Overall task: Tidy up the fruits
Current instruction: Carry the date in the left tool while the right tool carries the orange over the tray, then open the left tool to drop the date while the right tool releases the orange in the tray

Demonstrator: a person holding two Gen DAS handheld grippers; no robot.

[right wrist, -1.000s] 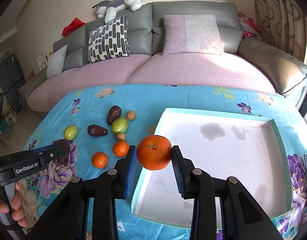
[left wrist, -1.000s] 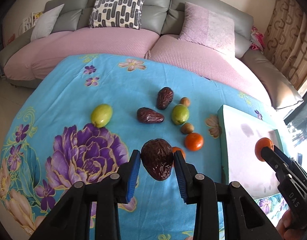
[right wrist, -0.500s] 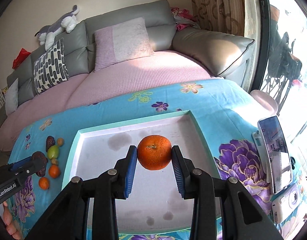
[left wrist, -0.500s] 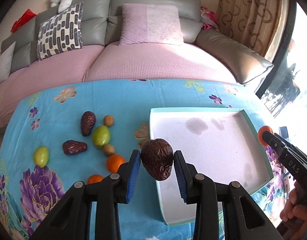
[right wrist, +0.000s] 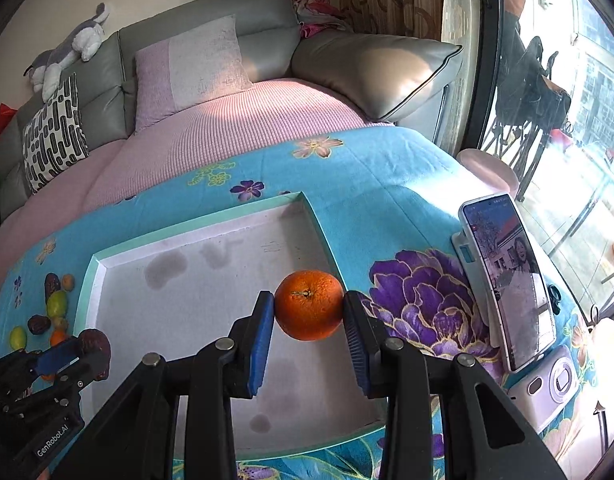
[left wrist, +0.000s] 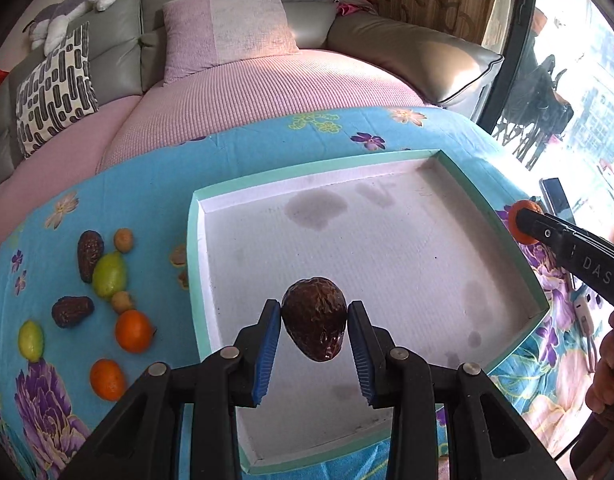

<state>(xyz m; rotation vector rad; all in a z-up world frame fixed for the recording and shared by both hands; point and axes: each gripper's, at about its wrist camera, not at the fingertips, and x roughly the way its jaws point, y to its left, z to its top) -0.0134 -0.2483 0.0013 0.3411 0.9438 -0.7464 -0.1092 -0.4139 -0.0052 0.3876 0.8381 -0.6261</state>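
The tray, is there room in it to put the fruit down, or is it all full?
The white tray holds nothing: its whole stained floor inside the teal rim is bare. The cloth beyond its far rim, toward the sofa, is free too. It is crowded left of the tray, where the oranges, limes and dates cluster.

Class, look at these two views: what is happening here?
A person is sorting fruit with a handheld claw in each hand. The left claw grips a dark wrinkled date over the teal-rimmed tray, which holds no fruit yet. The right claw grips an orange above the tray's right edge. More dates, oranges and green fruits lie on the flowered cloth left of the tray.
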